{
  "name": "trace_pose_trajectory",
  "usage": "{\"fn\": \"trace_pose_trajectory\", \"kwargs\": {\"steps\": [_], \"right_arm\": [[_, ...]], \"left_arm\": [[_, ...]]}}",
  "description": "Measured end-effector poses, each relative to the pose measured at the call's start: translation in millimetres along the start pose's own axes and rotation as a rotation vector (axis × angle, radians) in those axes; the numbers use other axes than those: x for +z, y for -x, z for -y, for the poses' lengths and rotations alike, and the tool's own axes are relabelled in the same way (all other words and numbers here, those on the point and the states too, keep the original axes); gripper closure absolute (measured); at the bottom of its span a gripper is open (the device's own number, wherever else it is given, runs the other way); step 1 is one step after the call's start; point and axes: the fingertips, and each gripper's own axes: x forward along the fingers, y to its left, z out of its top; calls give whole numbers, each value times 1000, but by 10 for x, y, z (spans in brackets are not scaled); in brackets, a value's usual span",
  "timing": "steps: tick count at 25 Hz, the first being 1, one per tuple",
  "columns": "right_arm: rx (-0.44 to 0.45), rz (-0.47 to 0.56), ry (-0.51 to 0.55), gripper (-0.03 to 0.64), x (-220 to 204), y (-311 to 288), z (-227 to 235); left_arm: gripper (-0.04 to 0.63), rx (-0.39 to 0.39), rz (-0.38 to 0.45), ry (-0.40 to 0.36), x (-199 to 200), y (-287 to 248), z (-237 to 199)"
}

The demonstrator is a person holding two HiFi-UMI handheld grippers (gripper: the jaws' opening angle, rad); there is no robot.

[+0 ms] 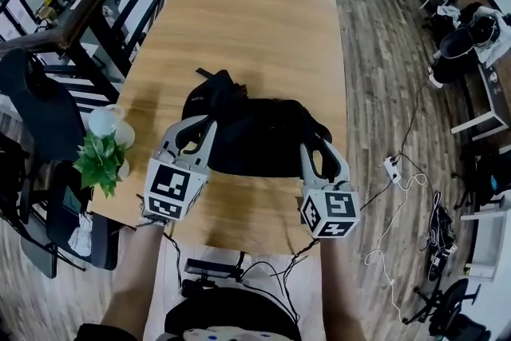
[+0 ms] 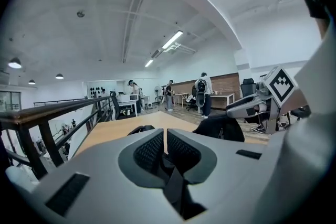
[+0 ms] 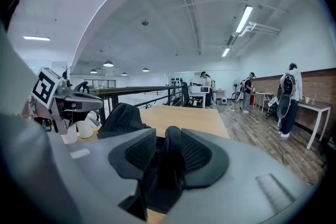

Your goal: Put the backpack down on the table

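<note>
A black backpack (image 1: 255,132) is over the near half of the wooden table (image 1: 255,28); I cannot tell whether it rests on the top or hangs just above it. My left gripper (image 1: 194,132) is at the bag's left end, and in the left gripper view it (image 2: 164,136) is shut on a thin black strap (image 2: 171,186). At the bag's right end, my right gripper (image 1: 319,149) pinches a thicker black strap (image 3: 165,170) between its pads (image 3: 197,152). The bag's bulk shows beyond each set of jaws: (image 2: 223,127), (image 3: 122,118).
A small potted plant (image 1: 100,160) and white cups (image 1: 108,124) stand at the table's left edge. A dark railing (image 1: 104,4) and a black chair (image 1: 40,108) lie to the left. A power strip with cables (image 1: 391,168) is on the floor to the right.
</note>
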Motion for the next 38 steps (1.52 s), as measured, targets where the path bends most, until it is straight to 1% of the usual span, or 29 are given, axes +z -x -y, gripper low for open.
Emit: {"fn": "trace_pose_trajectory", "kwargs": {"steps": [3,5,7,11,14,19,22,27,30,33,36,38], "right_arm": [[-14,12,-5,543,49,162,-14],[-13,29,-23,550,98,278,-20],[-15,49,-51,584,156,396,-16],[-15,77,-106,606,247,611,-28],[-10,94,-94,606,324,755,-80],[-15,114,-74,607,408,974,-159],[-9,118,-82,607,397,1069,-210],[17,107,-92,607,339,1206,-323],[53,91,-62,607,281,1278,-444],[83,60,-47,607,119,1326,-492],[76,3,-6,607,158,1372,-558],[71,20,2,607,196,1381,-583]], "left_arm": [[586,-4,14,-6,74,119,86],[589,-14,22,-3,152,196,171],[589,-21,27,-5,216,279,251],[589,-22,23,-1,252,470,372],[589,-32,25,11,281,624,457],[589,-55,31,-40,346,857,615],[589,-67,34,-50,365,972,678],[589,-75,33,-64,391,1079,758],[589,-88,27,-78,359,1131,815],[589,-107,34,-80,337,1157,860],[589,-107,20,-74,250,1180,882],[589,-102,10,-73,206,1198,879]]}}
